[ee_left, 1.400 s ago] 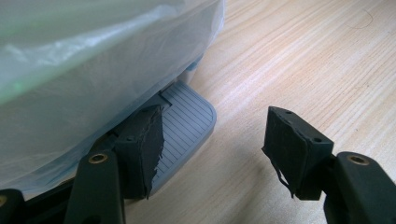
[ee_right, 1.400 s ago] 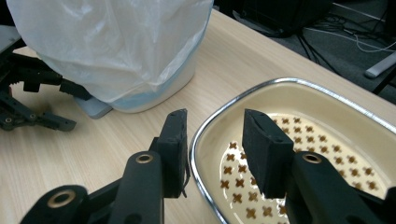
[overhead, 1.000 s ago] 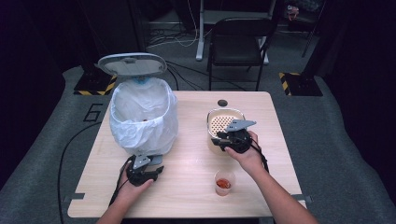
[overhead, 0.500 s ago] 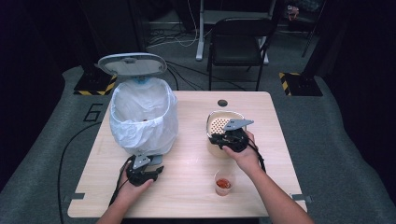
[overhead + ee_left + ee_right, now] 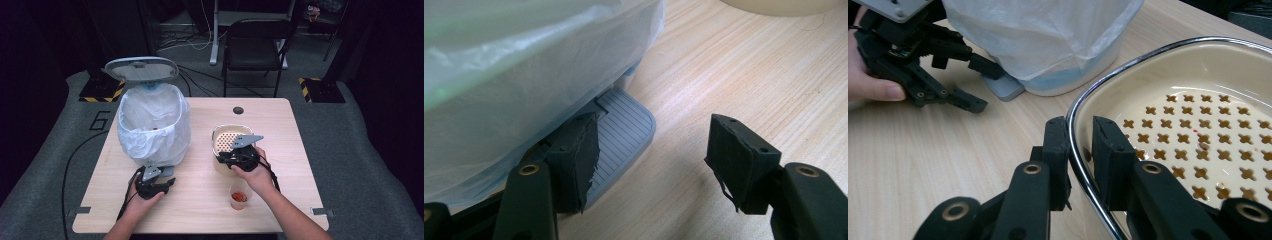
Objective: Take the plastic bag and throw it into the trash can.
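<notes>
1. Two tongs are seen at the counter (image 5: 300,150), and every place here is given from the lined bin (image 5: 155,127) standing on it.
2. The right tongs (image 5: 1080,150) are clamped on the metal rim of the cream perforated dish (image 5: 1218,125), with one jaw outside the wall and one inside; the jaws have just been closing onto that rim.
3. In the high view the right tongs (image 5: 239,159) are seen at the near edge of the dish (image 5: 230,140), which rests on the counter just beside the bin, on its right.
4. The left tongs (image 5: 651,150) are held with the jaws wide apart and nothing is gripped between them.
5. One jaw of the left tongs is laid on the grey ribbed pedal (image 5: 624,130) at the foot of the bin, while the other jaw is held above bare wood.
6. In the high view the left tongs (image 5: 159,181) are found in front of the bin, whose lid (image 5: 141,68) is raised.
7. A small cup with red contents (image 5: 239,197) is set well in front of the bin, to its right and near the right hand (image 5: 257,177).
</notes>
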`<action>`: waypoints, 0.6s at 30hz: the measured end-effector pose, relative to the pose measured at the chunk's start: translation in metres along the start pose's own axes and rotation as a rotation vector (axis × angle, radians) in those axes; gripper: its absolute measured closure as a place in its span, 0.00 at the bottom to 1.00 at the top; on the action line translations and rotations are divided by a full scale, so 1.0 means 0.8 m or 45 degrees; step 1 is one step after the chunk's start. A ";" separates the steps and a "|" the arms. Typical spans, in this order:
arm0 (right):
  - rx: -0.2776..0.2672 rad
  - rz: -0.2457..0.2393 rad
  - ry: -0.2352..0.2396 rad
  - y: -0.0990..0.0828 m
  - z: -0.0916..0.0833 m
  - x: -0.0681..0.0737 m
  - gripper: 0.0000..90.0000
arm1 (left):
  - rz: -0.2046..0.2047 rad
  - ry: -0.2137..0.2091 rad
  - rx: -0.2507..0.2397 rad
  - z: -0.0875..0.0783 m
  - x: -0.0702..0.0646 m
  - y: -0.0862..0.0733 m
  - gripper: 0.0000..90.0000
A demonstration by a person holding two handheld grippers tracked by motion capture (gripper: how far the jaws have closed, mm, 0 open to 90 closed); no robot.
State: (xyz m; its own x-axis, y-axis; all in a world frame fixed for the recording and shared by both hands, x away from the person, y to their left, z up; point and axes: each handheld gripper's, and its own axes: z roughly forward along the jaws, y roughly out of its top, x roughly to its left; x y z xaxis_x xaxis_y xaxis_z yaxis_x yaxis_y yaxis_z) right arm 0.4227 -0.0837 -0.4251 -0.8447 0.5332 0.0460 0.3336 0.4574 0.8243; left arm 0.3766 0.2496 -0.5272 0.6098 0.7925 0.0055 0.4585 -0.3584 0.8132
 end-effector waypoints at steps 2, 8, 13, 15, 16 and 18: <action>-0.001 0.007 -0.002 -0.001 -0.001 0.005 0.86 | 0.003 0.001 0.000 0.000 0.000 0.000 0.41; -0.005 0.041 0.004 -0.003 -0.001 0.020 0.85 | 0.003 0.001 0.000 0.000 0.000 0.000 0.42; -0.009 0.029 0.011 -0.004 0.000 0.027 0.85 | 0.005 0.002 0.007 0.000 0.000 0.000 0.41; -0.006 0.047 0.017 -0.004 -0.001 0.029 0.85 | 0.004 0.001 0.006 0.000 0.000 0.000 0.41; -0.004 0.049 0.020 -0.004 -0.001 0.029 0.84 | 0.005 0.001 0.007 0.000 0.000 0.000 0.42; -0.002 0.067 0.029 -0.005 -0.002 0.029 0.84 | 0.004 0.001 0.007 0.000 0.000 0.000 0.41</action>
State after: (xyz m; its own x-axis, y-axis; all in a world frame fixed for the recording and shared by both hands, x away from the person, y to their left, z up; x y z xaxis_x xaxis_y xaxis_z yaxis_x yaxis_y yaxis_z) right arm 0.4013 -0.0741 -0.4262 -0.8353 0.5403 0.1018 0.3769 0.4280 0.8215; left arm 0.3765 0.2496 -0.5268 0.6109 0.7917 0.0085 0.4600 -0.3636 0.8101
